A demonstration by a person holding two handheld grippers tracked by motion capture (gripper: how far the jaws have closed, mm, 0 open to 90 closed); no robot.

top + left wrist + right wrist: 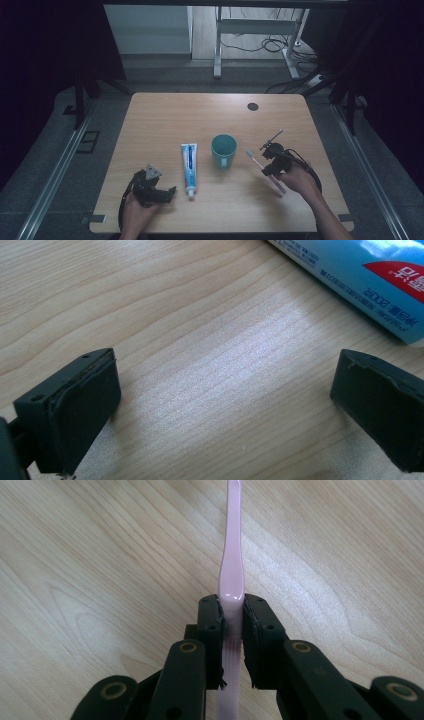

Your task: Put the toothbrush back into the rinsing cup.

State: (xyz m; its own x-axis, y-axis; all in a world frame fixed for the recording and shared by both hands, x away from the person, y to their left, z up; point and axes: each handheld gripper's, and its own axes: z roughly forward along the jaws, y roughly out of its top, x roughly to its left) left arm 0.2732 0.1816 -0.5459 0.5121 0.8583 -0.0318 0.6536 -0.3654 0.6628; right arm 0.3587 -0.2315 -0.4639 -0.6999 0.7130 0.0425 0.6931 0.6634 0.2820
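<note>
A pink toothbrush (256, 161) lies right of the teal mug (223, 150), its head toward the mug. My right gripper (270, 162) is shut on the toothbrush's handle (231, 580), which runs up between the two black jaws in the right gripper view. A blue and white toothpaste tube (189, 169) lies left of the mug, cap toward the front edge. My left gripper (170, 194) is open at the front left, just left of the cap. In the left gripper view the tube (360, 275) crosses the top right, beyond the wide-apart jaws.
The wooden table (165, 120) has a dark round grommet (252, 106) near its far edge. Black curtains hang at both sides. Beyond the table stand a white metal frame (255, 30) and loose cables (270, 45) on the floor.
</note>
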